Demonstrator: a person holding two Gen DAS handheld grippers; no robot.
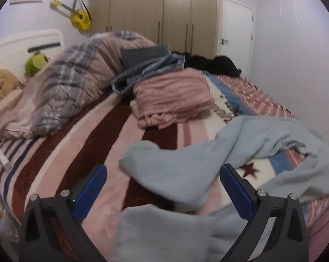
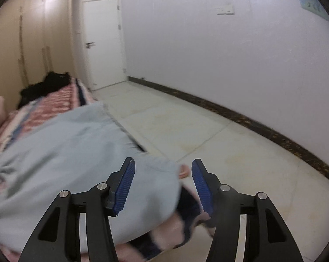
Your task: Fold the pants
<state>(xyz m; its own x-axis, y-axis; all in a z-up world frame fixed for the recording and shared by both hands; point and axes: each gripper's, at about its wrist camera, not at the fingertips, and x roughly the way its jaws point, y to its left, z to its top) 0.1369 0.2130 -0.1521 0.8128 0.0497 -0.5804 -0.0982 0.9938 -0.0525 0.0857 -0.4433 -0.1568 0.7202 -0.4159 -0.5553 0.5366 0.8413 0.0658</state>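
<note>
Light blue pants [image 1: 247, 144] lie crumpled and twisted on the striped bed blanket [image 1: 99, 148]. In the left wrist view my left gripper [image 1: 163, 170] is open, jaws wide apart, just above the near part of the pants, holding nothing. In the right wrist view the pants [image 2: 62, 152] drape over the bed's edge. My right gripper [image 2: 163, 166] is open over the pants' edge at the corner of the bed, holding nothing.
A folded pink blanket [image 1: 173, 100], a plaid quilt [image 1: 77, 83], a blue checked cloth [image 1: 149, 69] and black clothes [image 1: 210, 64] lie farther up the bed. Wardrobe [image 1: 155, 11] and door [image 2: 103, 41] stand behind. The tiled floor [image 2: 230, 144] lies to the right of the bed.
</note>
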